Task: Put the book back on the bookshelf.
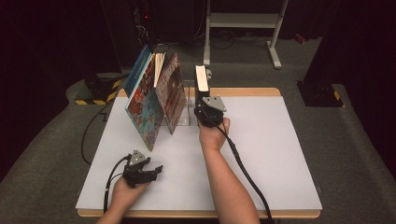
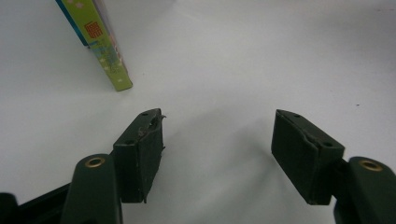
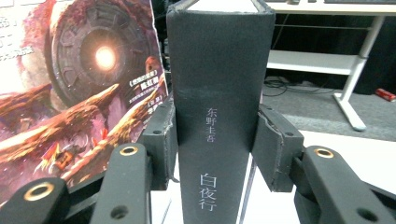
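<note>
A thick black book (image 1: 201,81) stands upright near the back middle of the white table (image 1: 275,154). My right gripper (image 1: 202,103) is shut on it low down, a pad against each side by the spine. In the right gripper view the spine (image 3: 219,93) with pale lettering fills the gap of that gripper (image 3: 215,135). Left of it, colourful picture books (image 1: 148,105) lean together; one cover (image 3: 79,84) shows a glowing disc. My left gripper (image 1: 157,171) rests at the front left, open with nothing between its jaws (image 2: 217,140), near a green book edge (image 2: 109,56).
A thin metal bookend (image 1: 188,106) stands between the leaning books and the black book. A white desk frame (image 1: 243,21) stands on the grey carpet beyond the table. A black-and-yellow striped base (image 1: 95,93) sits off the table's left back corner.
</note>
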Action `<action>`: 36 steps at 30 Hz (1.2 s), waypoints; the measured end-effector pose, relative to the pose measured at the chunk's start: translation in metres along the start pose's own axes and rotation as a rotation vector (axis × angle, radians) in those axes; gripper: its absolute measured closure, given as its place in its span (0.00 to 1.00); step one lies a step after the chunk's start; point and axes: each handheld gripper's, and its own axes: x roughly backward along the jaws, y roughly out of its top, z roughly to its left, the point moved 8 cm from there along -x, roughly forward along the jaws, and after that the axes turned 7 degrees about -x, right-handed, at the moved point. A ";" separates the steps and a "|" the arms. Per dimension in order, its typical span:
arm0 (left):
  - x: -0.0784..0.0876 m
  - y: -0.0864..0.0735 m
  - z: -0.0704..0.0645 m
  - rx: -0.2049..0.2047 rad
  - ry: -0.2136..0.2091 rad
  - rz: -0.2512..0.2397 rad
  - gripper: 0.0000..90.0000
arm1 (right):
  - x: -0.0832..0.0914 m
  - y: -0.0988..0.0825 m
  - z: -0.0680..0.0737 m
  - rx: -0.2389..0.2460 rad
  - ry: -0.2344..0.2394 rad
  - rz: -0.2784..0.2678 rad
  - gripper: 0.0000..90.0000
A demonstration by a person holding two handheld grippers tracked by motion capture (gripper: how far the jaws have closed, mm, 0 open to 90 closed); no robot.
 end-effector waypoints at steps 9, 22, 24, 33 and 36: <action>0.000 0.000 0.000 0.004 -0.001 -0.002 0.38 | -0.005 0.001 0.001 -0.019 -0.034 -0.015 0.59; 0.000 0.000 0.000 -0.001 -0.003 0.003 0.38 | -0.007 0.001 0.002 -0.029 -0.008 -0.013 0.56; 0.000 0.000 0.000 0.000 -0.003 0.003 0.38 | -0.007 0.001 0.002 -0.035 0.000 -0.008 0.53; 0.000 0.000 0.000 -0.004 -0.001 0.002 0.38 | -0.005 0.004 0.002 -0.049 0.033 -0.013 0.43; 0.000 -0.001 0.000 -0.007 0.000 0.003 0.38 | -0.003 0.004 0.003 -0.035 0.053 -0.011 0.38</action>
